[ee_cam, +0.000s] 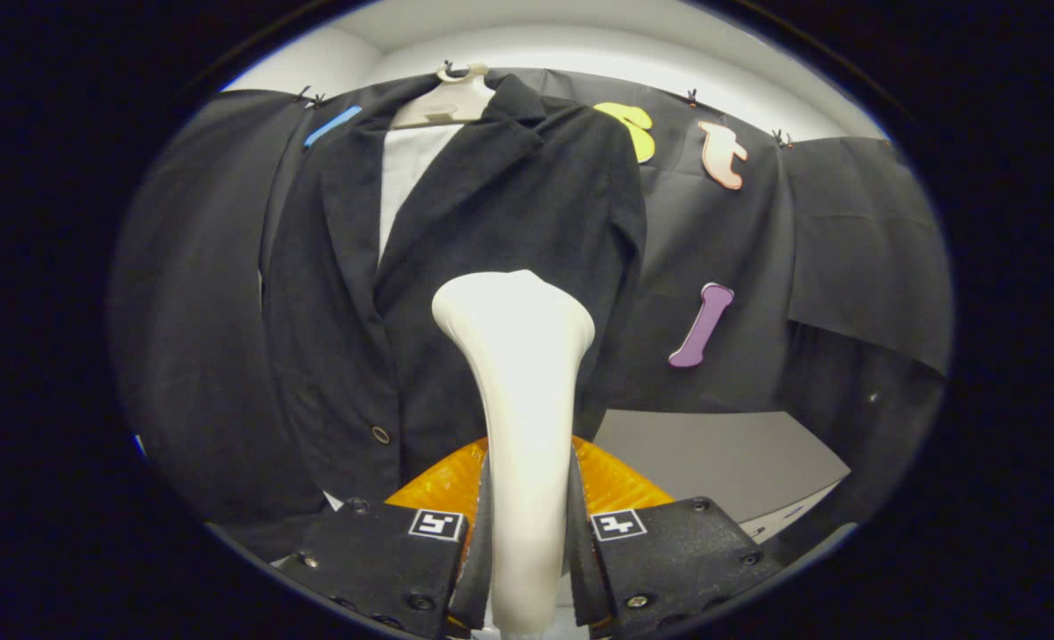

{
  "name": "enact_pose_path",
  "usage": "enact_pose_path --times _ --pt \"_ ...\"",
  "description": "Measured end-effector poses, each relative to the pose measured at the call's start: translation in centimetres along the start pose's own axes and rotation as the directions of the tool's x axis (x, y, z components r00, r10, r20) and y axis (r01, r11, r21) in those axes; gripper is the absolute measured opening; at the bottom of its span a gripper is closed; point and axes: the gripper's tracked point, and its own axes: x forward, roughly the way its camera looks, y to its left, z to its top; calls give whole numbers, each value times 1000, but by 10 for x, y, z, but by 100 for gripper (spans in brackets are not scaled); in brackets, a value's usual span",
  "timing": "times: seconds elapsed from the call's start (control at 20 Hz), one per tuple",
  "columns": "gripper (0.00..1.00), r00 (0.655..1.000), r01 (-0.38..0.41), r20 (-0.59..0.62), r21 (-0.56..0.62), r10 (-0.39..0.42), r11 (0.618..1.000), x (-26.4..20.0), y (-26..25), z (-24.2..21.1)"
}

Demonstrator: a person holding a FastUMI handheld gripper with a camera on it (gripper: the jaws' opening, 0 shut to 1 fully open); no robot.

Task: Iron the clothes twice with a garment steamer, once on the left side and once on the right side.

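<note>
Largest in my view is the black jacket [456, 293], hanging on a pale hanger [445, 102] straight ahead of the jaws and above them, its length running vertically, a white panel [407, 173] showing between the lapels. Its button [380, 435] sits low on the front, just ahead and to the left of the jaws. Beyond the jacket's right sleeve there is open room in front of the booth wall, and below that a grey surface [722, 458] lies ahead and to the right, with its edge near the jaws.

Next is the garment steamer [518, 400]: I have the gripper [527, 551] clamped on its white handle, both fingers pressing its sides. The steamer's long axis runs up and away from the jaws, and its broad head sits over the jacket's right front panel; I cannot tell whether it touches the cloth. An orange piece [616, 484] shows just behind the handle.

I judge the coming move to be a vertical stroke along that panel.
</note>
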Motion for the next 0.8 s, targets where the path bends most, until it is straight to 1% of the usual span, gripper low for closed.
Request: enact_pose_path --times 0.1,0.35,0.8 --pt "39 1000 2 -23 -4 -2 1000 5 0 -15" --pt "39 997 -10 -71 -18 9 1000 1 3 -59" --pt "39 988 -22 -153 -32 17 999 3 15 -117"
